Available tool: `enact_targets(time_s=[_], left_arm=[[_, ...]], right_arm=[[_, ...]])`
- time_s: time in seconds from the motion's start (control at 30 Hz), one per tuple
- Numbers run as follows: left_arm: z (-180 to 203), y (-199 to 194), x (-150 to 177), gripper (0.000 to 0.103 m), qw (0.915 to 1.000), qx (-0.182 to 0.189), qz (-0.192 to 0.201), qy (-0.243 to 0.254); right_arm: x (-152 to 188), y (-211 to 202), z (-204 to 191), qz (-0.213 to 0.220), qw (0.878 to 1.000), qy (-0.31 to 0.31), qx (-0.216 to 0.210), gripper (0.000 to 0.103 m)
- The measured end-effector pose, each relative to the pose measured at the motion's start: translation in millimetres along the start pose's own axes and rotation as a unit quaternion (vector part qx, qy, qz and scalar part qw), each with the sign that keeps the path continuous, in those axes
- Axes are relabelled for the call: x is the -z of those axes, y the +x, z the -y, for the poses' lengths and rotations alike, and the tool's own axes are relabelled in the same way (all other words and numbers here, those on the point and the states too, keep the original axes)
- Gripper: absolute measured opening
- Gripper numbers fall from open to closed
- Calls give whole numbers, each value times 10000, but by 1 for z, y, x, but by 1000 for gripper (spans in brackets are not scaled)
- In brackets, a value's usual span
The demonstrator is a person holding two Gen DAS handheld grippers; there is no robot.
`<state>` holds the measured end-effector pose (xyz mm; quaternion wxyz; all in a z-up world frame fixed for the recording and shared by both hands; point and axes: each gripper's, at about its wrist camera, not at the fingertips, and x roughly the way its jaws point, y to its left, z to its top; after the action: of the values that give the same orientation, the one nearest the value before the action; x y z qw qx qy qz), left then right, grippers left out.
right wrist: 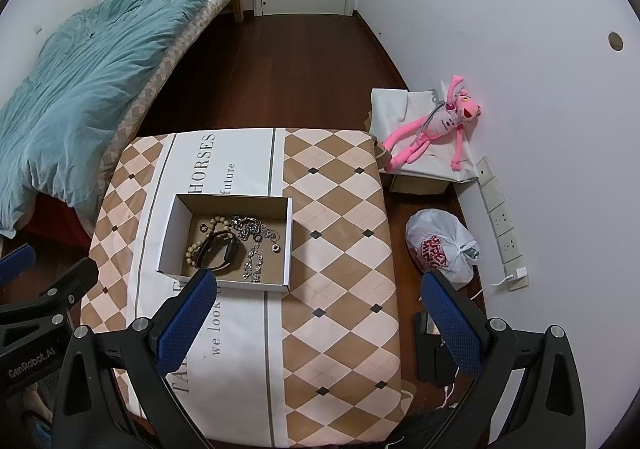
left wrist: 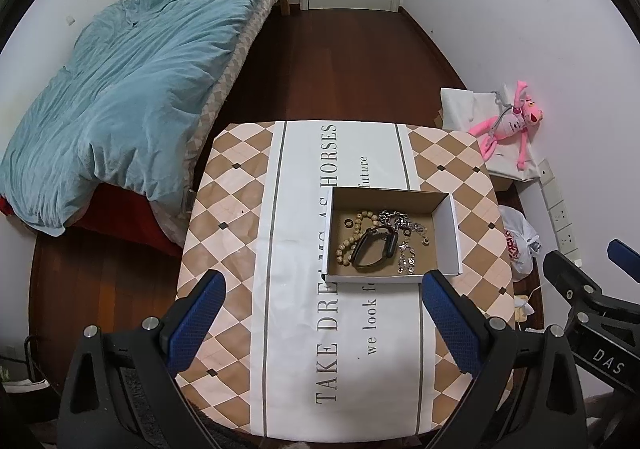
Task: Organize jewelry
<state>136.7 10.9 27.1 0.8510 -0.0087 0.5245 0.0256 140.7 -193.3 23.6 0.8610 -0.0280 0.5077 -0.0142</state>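
A shallow cardboard box [left wrist: 451, 233] [right wrist: 289, 237] sits on the table with jewelry inside. In it lie a black watch band [left wrist: 374, 249] [right wrist: 218, 251], a wooden bead bracelet [left wrist: 352, 235] [right wrist: 200, 239] and silver chain pieces [left wrist: 406, 245] [right wrist: 256, 249]. My left gripper [left wrist: 324, 285] hovers open above the table's near half, just short of the box, with nothing between its blue pads. My right gripper [right wrist: 318, 285] is also open and empty, held over the table's right side, its left pad [right wrist: 188, 313] near the box's front edge.
The table [left wrist: 224, 209] [right wrist: 340, 209] wears a checked cloth with a white printed runner. A bed with a blue duvet [left wrist: 132, 89] lies left. A pink plush toy [right wrist: 436, 125], a white plastic bag [right wrist: 440, 245] and a power strip [right wrist: 502, 221] are on the right by the wall.
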Motion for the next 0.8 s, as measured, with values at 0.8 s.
enact_targets(time_s=[0.8], left_arm=[[2,-11,2,100,9999,-79,97,58]], right_arm=[[3,-3,-1,-17,10000,-30,-6,103]])
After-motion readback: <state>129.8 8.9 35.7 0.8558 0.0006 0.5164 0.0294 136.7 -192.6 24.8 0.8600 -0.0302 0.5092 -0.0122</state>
